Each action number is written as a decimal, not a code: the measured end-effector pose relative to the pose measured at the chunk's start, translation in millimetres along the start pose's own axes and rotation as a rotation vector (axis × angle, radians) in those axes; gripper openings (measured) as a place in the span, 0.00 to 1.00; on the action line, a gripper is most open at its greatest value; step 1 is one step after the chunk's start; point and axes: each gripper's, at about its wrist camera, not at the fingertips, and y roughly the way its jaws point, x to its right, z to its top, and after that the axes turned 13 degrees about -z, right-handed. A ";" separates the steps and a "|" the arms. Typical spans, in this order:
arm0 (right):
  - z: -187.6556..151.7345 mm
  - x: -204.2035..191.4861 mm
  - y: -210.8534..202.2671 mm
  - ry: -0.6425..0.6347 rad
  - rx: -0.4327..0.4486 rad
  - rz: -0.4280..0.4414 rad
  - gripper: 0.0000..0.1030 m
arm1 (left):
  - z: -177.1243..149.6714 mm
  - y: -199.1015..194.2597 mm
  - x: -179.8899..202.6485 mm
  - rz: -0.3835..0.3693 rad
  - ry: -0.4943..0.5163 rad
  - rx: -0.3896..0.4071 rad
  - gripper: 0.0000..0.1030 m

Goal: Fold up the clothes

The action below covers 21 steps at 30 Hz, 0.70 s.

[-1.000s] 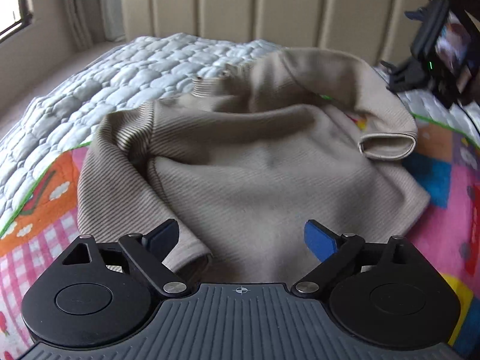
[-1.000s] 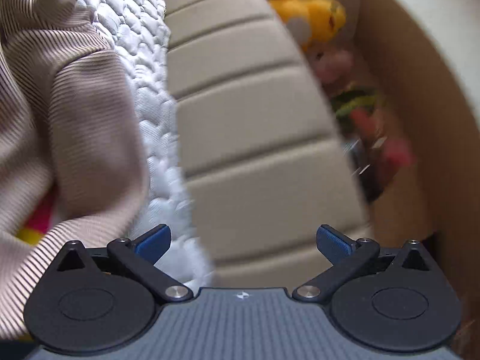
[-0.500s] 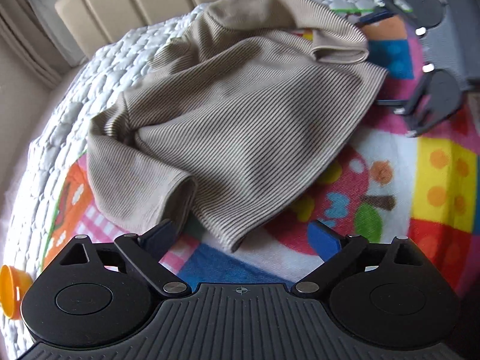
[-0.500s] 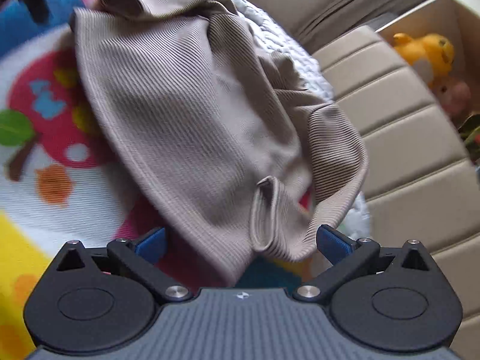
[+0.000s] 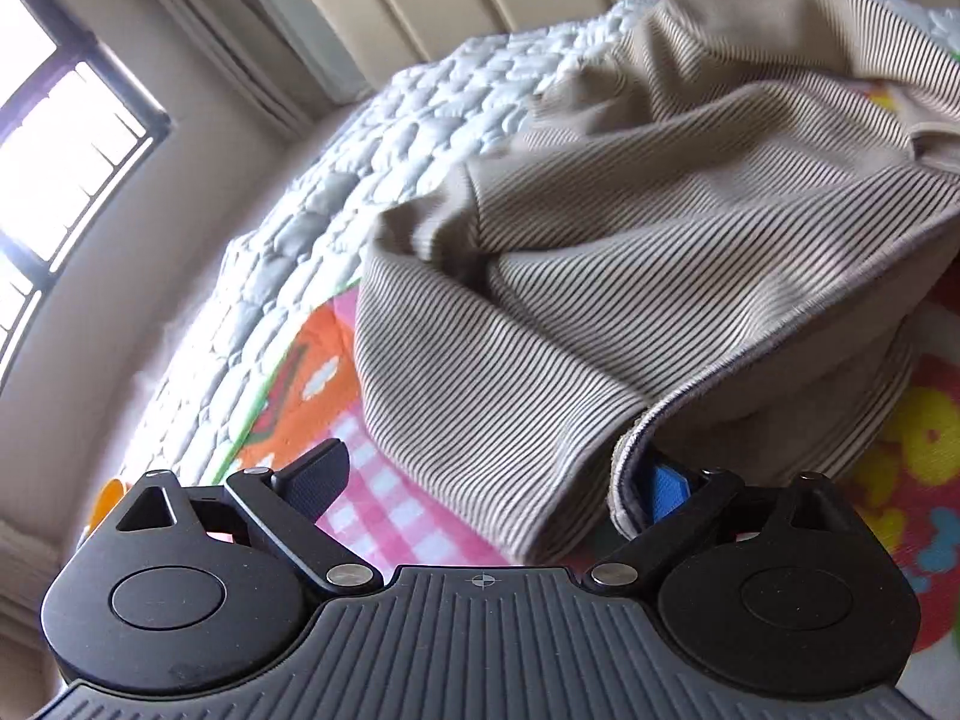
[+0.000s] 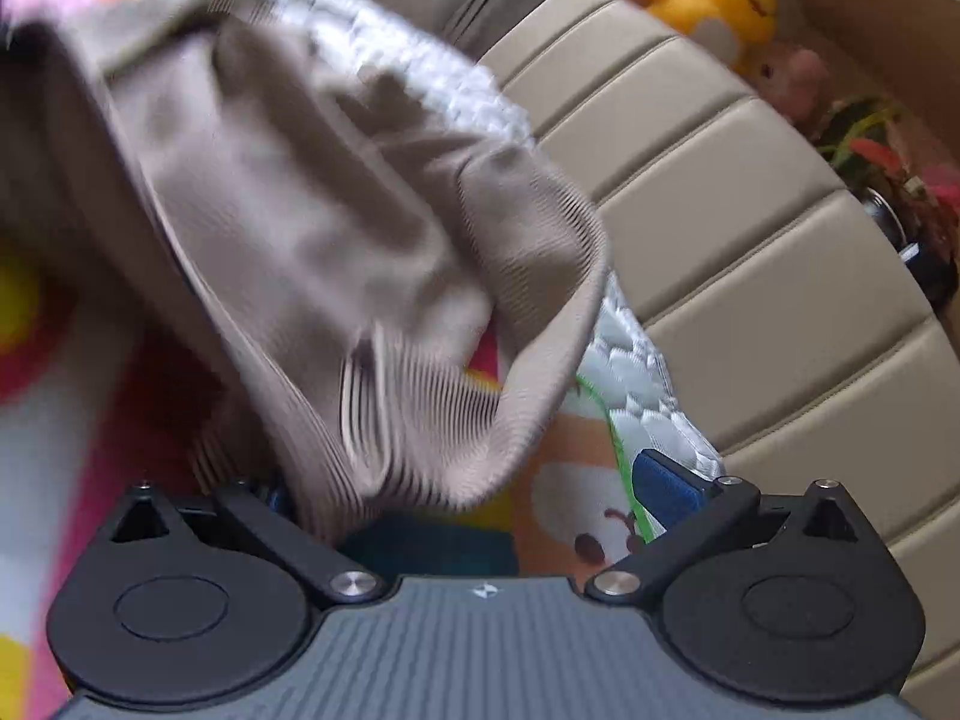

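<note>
A beige ribbed sweater (image 5: 630, 252) lies crumpled on a colourful play mat (image 5: 300, 372) on a bed. My left gripper (image 5: 492, 480) is open, low at the sweater's near hem; the hem edge (image 5: 630, 468) drapes over the right blue pad (image 5: 666, 489), and the left finger (image 5: 312, 474) is bare. In the right wrist view the same sweater (image 6: 312, 228) is blurred. My right gripper (image 6: 474, 480) is open at the sweater's edge; cloth covers the left finger, and the right pad (image 6: 666, 480) is free.
A white quilted cover (image 5: 360, 180) lies beyond the mat, with a padded beige headboard (image 6: 750, 228) behind it. A cardboard box holds plush toys (image 6: 720, 6). A window (image 5: 54, 180) is at the left. An orange object (image 5: 108, 498) sits at the mat's left edge.
Both grippers have dropped close to the sweater's edges. The hem now drapes over the left gripper's right pad, and cloth covers the right gripper's left finger. The jaws stay open.
</note>
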 end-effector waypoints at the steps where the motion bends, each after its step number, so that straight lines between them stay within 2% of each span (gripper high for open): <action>1: -1.5 -2.4 1.0 -0.027 0.009 -0.029 1.00 | -1.6 2.4 -2.6 -0.012 0.020 -0.013 0.98; 3: -2.1 4.5 -1.7 -0.029 0.038 -0.079 1.00 | -5.7 -7.3 -6.2 -0.030 0.087 -0.008 0.98; 5: -0.8 27.2 -12.8 0.037 0.048 -0.080 1.00 | -9.7 -22.7 -10.3 -0.025 0.155 0.001 0.98; 7: -3.8 51.6 -29.7 0.096 0.052 -0.046 1.00 | -13.6 -44.2 -14.5 -0.005 0.215 0.019 0.98; 11: -20.7 65.4 -67.6 0.088 0.026 0.032 1.00 | -25.4 -84.7 -14.9 -0.054 0.287 0.027 0.98; 14: -35.3 54.9 -87.6 0.023 0.009 0.135 1.00 | -41.9 -100.4 1.1 -0.127 0.351 -0.004 0.97; 18: -51.2 52.3 -112.0 -0.031 0.026 0.337 1.00 | -61.8 -123.4 17.1 -0.240 0.439 -0.039 0.97; 21: -51.4 69.7 -131.6 0.013 0.079 0.428 1.00 | -62.4 -137.3 4.3 -0.295 0.386 -0.021 0.97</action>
